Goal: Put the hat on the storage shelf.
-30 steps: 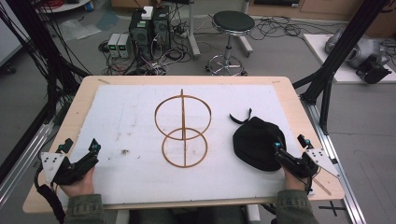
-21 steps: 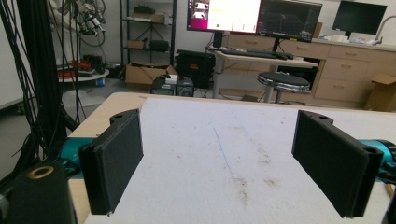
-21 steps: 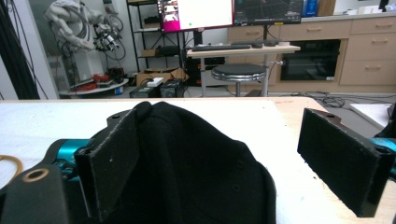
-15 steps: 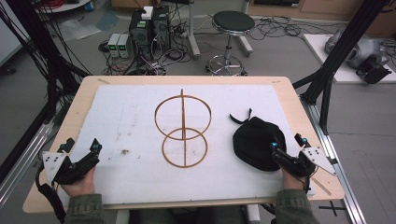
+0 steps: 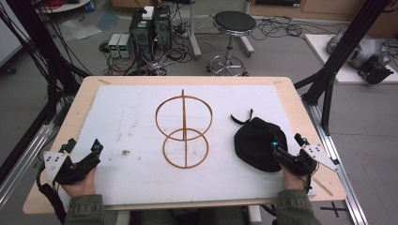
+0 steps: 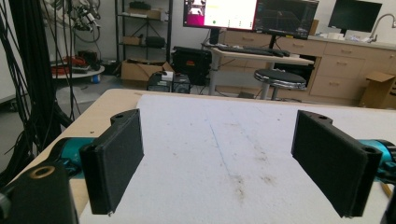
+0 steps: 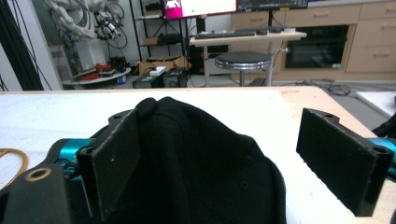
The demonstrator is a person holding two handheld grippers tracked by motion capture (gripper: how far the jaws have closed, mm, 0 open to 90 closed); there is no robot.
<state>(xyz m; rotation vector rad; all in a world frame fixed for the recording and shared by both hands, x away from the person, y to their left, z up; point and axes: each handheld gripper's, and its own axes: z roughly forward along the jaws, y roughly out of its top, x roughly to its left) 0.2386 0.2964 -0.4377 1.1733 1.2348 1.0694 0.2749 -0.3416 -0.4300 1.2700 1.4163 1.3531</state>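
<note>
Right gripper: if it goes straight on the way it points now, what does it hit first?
The black cap. The right gripper is open with the cap's crown directly ahead, between its jaws. Contact can't be confirmed; in the high view its tips sit at the cap's near edge.

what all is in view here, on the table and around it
cap: 1, black, right part of the mat, just ahead of the right tool
wire stand: 1, brown, two rings on a rod, centre of the mat
mat: 1, white, stained, covers most of the table
table: 1, light wood, under the mat
stool: 1, black seat, floor beyond the table
computer boxes: 2, dark, floor beyond the table, among cables
left tool: 1, black, open, near left of the mat
right tool: 1, black, open, at the cap's near edge
hands: 2, one on each tool, green sleeves
</note>
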